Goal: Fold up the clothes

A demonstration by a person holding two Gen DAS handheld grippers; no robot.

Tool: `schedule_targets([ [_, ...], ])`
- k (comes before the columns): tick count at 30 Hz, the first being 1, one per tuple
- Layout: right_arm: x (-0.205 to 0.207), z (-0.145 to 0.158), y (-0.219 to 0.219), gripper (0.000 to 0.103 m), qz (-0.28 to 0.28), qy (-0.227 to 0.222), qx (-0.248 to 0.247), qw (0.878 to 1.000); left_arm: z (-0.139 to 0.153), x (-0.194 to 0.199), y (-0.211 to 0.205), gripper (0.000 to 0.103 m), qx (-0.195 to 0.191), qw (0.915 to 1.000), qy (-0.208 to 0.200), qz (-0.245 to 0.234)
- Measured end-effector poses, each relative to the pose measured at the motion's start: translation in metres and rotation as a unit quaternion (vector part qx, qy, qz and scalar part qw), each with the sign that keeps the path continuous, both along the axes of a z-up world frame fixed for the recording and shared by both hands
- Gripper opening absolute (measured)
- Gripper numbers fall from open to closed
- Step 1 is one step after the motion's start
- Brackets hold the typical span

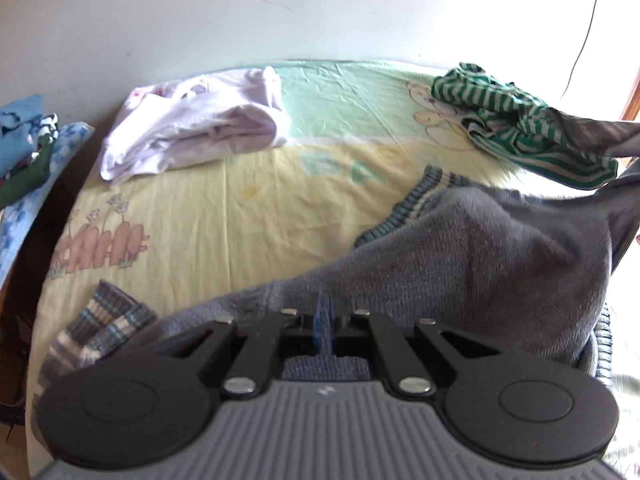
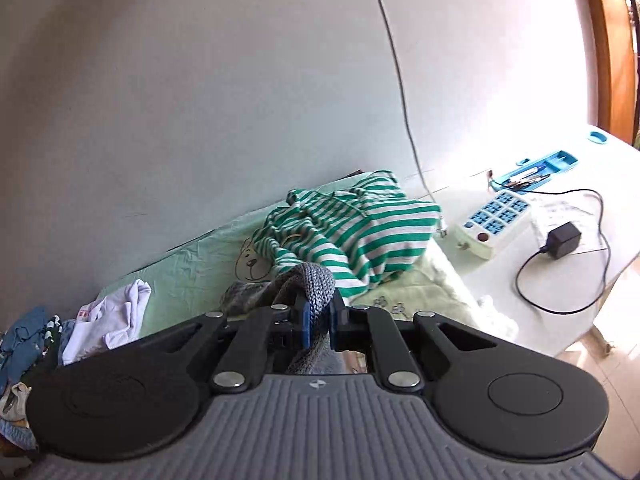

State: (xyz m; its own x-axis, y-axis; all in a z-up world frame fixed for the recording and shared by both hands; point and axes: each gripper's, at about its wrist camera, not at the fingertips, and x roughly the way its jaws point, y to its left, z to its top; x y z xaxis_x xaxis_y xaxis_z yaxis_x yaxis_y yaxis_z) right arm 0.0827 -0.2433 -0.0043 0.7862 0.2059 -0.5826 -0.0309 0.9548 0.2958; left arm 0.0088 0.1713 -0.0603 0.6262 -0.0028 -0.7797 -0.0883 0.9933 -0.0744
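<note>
Both the left claw (image 1: 324,326) and right claw (image 2: 319,320) pinch the grey knit sweater (image 1: 460,248), lifted and unfolded. On the bed (image 1: 224,216) the striped top (image 1: 516,128) and white shirt (image 1: 192,128) lie crumpled.

Your left tool (image 1: 323,326) camera sits low over the bed (image 1: 240,200), close, facing the wall across it. Your right tool (image 2: 319,320) camera is raised, angled toward the bed's far corner and the bench (image 2: 500,280) beside it. Both share the striped shirt (image 1: 520,128) (image 2: 360,224), the white garment (image 1: 192,120) (image 2: 116,320) and the wall.
</note>
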Motion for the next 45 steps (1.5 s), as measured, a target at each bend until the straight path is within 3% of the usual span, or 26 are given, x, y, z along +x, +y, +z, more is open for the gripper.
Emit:
schedule_targets([
  [3, -0.029, 0.003, -0.026, 0.008, -0.046, -0.011, -0.018, 0.999, -0.008, -0.006, 0.002, 0.003, -0.008, 0.9998, 0.019, -0.007],
  [5, -0.041, -0.012, -0.048, 0.007, -0.091, 0.009, -0.022, 0.996, -0.009, -0.015, 0.003, 0.003, -0.014, 0.9996, 0.018, -0.017],
  [9, -0.038, -0.059, -0.078, 0.008, -0.147, 0.099, -0.050, 0.983, 0.003, -0.030, 0.013, 0.009, -0.014, 0.9995, -0.008, -0.027],
  [11, -0.033, -0.070, -0.075, 0.010, -0.136, 0.132, -0.064, 0.980, 0.014, -0.031, 0.023, 0.017, -0.002, 0.9995, -0.024, -0.020],
  [14, -0.033, -0.055, -0.048, 0.034, -0.136, 0.111, -0.145, 0.974, 0.024, -0.022, 0.037, 0.041, 0.019, 0.9992, -0.035, -0.004],
  [16, -0.032, -0.036, -0.028, 0.052, -0.120, 0.072, -0.182, 0.973, 0.030, -0.009, 0.042, 0.041, 0.016, 0.9992, -0.035, -0.011],
  [17, -0.031, -0.026, -0.018, 0.055, -0.110, 0.051, -0.200, 0.972, 0.032, 0.001, 0.039, 0.041, 0.003, 0.9990, -0.037, -0.024],
  [19, -0.023, -0.011, 0.008, 0.056, -0.022, 0.021, -0.163, 0.986, 0.036, 0.021, 0.030, 0.042, -0.028, 0.9972, -0.044, -0.054],
  [21, -0.004, -0.011, 0.045, 0.058, 0.111, 0.033, -0.104, 0.988, 0.035, 0.042, 0.018, 0.054, -0.054, 0.9940, -0.043, -0.085],
  [22, 0.007, -0.018, 0.068, 0.058, 0.175, 0.046, -0.087, 0.980, 0.031, 0.053, 0.010, 0.057, -0.063, 0.9921, -0.037, -0.102],
  [26, 0.050, -0.061, 0.139, 0.058, 0.304, 0.063, -0.134, 0.941, 0.007, 0.089, -0.015, 0.055, -0.047, 0.9911, 0.000, -0.124],
  [30, 0.082, -0.098, 0.165, 0.059, 0.360, 0.097, -0.154, 0.915, -0.008, 0.099, -0.021, 0.061, -0.051, 0.9901, 0.026, -0.128],
  [33, 0.094, -0.109, 0.169, 0.068, 0.386, 0.122, -0.132, 0.905, -0.013, 0.096, -0.024, 0.058, -0.053, 0.9897, 0.030, -0.130],
  [34, 0.093, -0.108, 0.169, 0.067, 0.395, 0.123, -0.120, 0.902, -0.015, 0.095, -0.026, 0.053, -0.054, 0.9896, 0.031, -0.130],
  [35, 0.091, -0.107, 0.169, 0.067, 0.402, 0.120, -0.122, 0.899, -0.017, 0.094, -0.027, 0.041, -0.055, 0.9894, 0.032, -0.131],
  [37, 0.087, -0.106, 0.171, 0.045, 0.416, 0.112, -0.133, 0.893, -0.018, 0.093, -0.029, 0.033, -0.056, 0.9898, 0.032, -0.127],
  [41, 0.086, -0.100, 0.174, 0.022, 0.421, 0.105, -0.146, 0.889, -0.012, 0.092, -0.031, 0.010, -0.047, 0.9929, 0.023, -0.107],
  [42, 0.085, -0.097, 0.173, 0.015, 0.419, 0.103, -0.146, 0.890, -0.009, 0.093, -0.033, 0.009, -0.042, 0.9936, 0.019, -0.104],
  [45, 0.084, -0.078, 0.167, 0.013, 0.403, 0.073, -0.135, 0.902, 0.015, 0.100, -0.036, 0.008, -0.005, 0.9955, -0.016, -0.093],
])
